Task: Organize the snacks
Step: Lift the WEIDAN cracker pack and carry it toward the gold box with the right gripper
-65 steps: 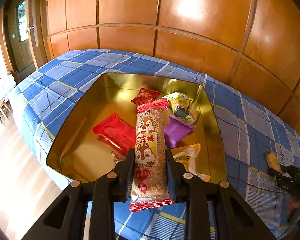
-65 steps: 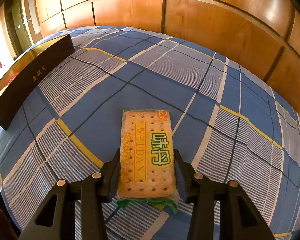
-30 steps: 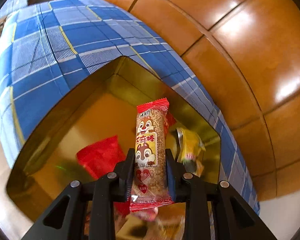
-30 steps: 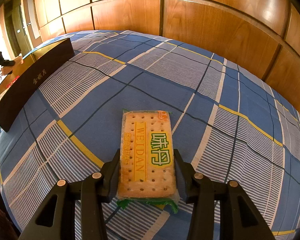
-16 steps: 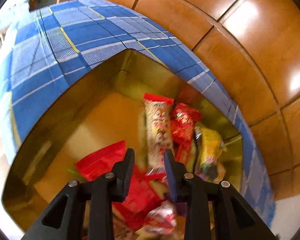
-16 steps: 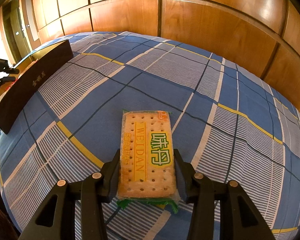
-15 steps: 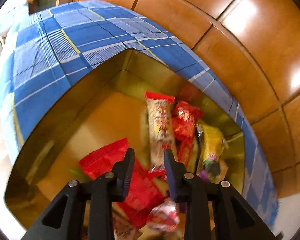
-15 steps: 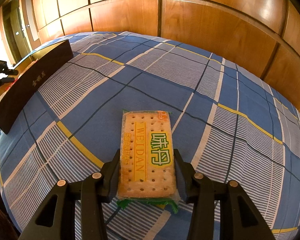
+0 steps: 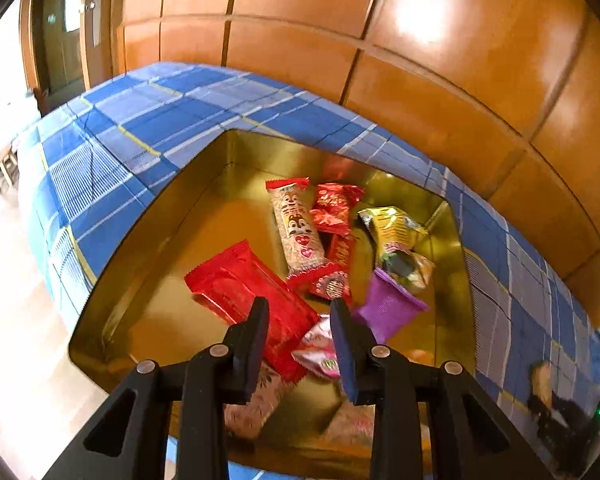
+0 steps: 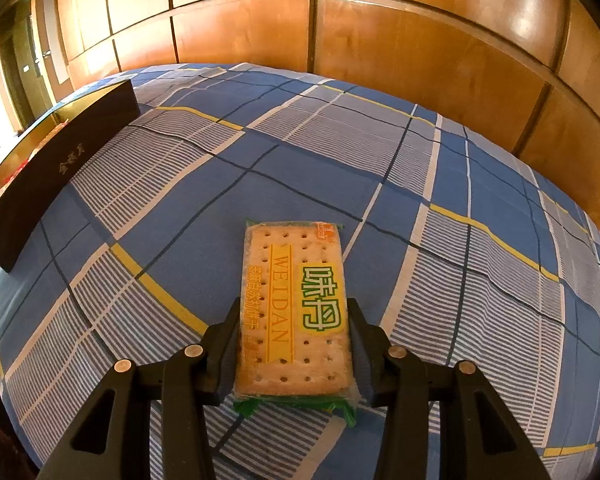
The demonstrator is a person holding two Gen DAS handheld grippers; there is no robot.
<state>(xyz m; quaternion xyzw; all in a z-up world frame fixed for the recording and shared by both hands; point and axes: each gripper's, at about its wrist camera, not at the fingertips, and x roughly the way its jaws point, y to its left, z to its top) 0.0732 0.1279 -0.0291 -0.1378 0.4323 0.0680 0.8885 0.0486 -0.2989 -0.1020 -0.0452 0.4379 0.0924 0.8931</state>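
Snacks: most lie loose in the gold tray (image 9: 148,216) on the blue plaid bedspread (image 10: 260,168); the cracker packet (image 10: 294,312) is outside it, in my right gripper.
Left gripper (image 9: 300,344): jaws opening, nothing between them; it hangs over the near end of the tray.
Squirrel bar (image 9: 296,232): lies flat mid-tray, beside the red wrappers (image 9: 334,208).
Right gripper (image 10: 294,344): closed on both long edges of the packet, which sits just above the bedspread.
Step in hand: I judge the left release done; the cracker packet goes next.
Method: carry the packet level and set it on the bare gold floor left of the big red pack (image 9: 248,280).
Risk: crackers snap under squeeze; I add no pressure.
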